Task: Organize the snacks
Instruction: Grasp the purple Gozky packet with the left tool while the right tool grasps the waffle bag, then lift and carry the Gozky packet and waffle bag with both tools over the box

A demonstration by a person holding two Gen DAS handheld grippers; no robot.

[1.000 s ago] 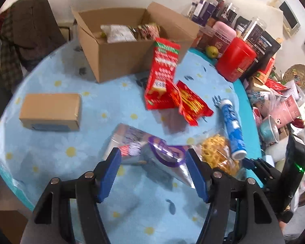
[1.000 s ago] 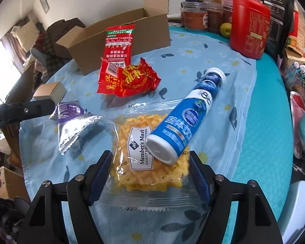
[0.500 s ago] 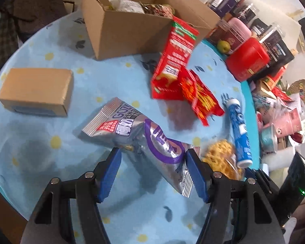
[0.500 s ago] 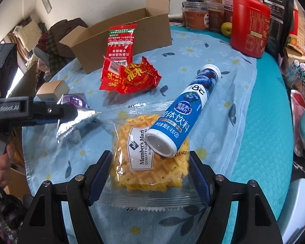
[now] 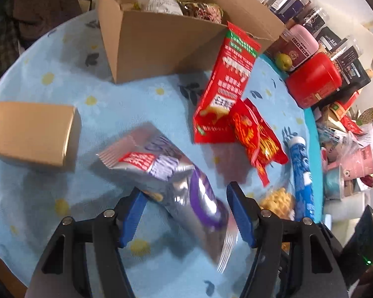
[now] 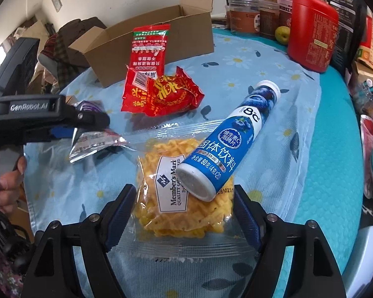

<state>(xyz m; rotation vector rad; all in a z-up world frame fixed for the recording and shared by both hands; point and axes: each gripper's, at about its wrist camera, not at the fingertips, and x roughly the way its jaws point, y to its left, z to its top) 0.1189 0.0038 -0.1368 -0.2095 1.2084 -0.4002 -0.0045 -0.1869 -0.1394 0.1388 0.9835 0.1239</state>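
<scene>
Snacks lie scattered on a round table under a blue daisy-print cloth [image 5: 49, 79], waiting to be sorted into an open cardboard box [image 5: 161, 42] at twelve o'clock in the left wrist view.

Going left to right in that view: one small closed brown box [image 5: 32, 131] at nine o'clock; one silver and purple snack bag [image 5: 166, 171] near the centre, its lower end lying between the spread blue pads of the left gripper [image 5: 184, 213], which do not press on it; one tall red packet [image 5: 226, 87] leaning against the cardboard box at one o'clock; one crumpled red bag [image 5: 256, 139] just below it; one clear bag of yellow crisps [image 6: 184, 193]; and one blue tube [image 5: 301, 173] at three o'clock. That makes five loose snack items on the cloth, and at least two more packets already sit inside the box.

In the right wrist view, the right gripper [image 6: 184, 213] stands spread either side of the yellow crisps, with the blue tube's base resting on that bag at the centre. Its jaws have just been opening, and nothing is pinched.

The step in hand looks like the left gripper's approach to the silver bag. Next it likely needs to lower, close on the bag's crimped end, and lift toward the box. Clutter of jars and tins at two o'clock plays no part.
</scene>
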